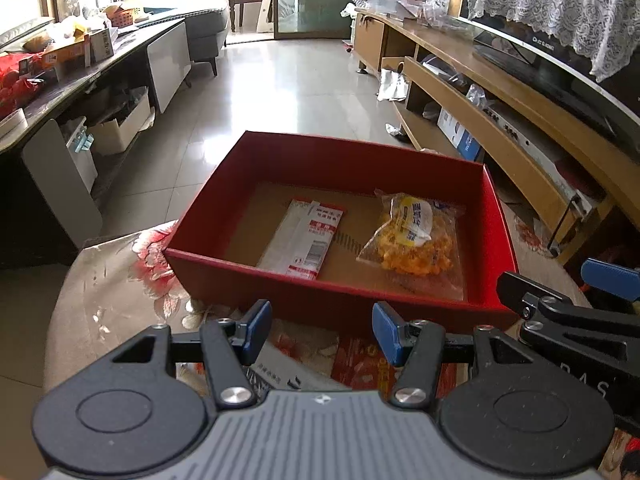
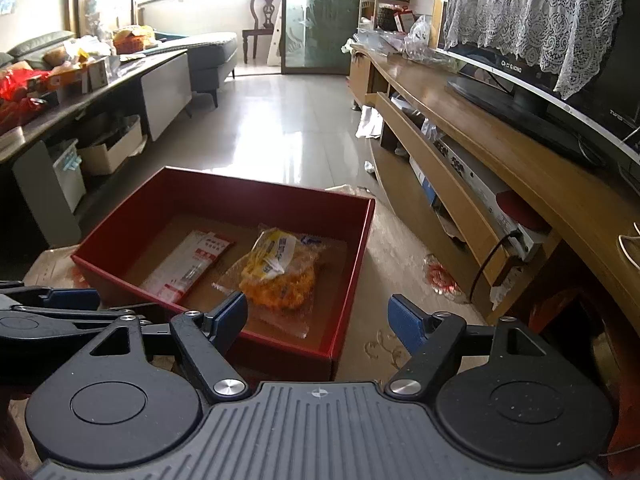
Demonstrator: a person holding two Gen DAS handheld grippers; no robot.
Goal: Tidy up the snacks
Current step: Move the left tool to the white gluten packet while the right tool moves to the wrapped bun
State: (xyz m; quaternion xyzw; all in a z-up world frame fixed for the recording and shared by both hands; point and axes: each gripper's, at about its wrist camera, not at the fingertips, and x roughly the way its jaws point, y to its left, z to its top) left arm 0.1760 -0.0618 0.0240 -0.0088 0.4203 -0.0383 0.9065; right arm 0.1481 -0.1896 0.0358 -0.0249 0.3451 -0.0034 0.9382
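1. On the table, under its floral cover, I see the red box standing open, its brown cardboard floor showing.
2. Inside the box, two snacks lie flat: a white packet with red print on the left and a clear bag of orange snacks with a yellow and white label on the right. They sit apart, with bare cardboard between them.
3. My left gripper hangs just short of the box's near wall, tilted downward. Its blue pads stand apart with nothing between them; they grip nothing.
4. Below the left gripper, outside the box, more packets lie on the table: a red one and a pale one with dark print. I cannot read what they are.
5. My right gripper sits at the box's near right corner, also tilted down. Its blue pads are spread wider than the left's and hold nothing.
6. From the left wrist view, the right gripper's black linkage and a blue pad show at the right edge, close beside the box's corner.
7. Beyond the box, a tiled floor runs to a glass door; a wooden TV cabinet with a television under a lace cloth lines the right side.
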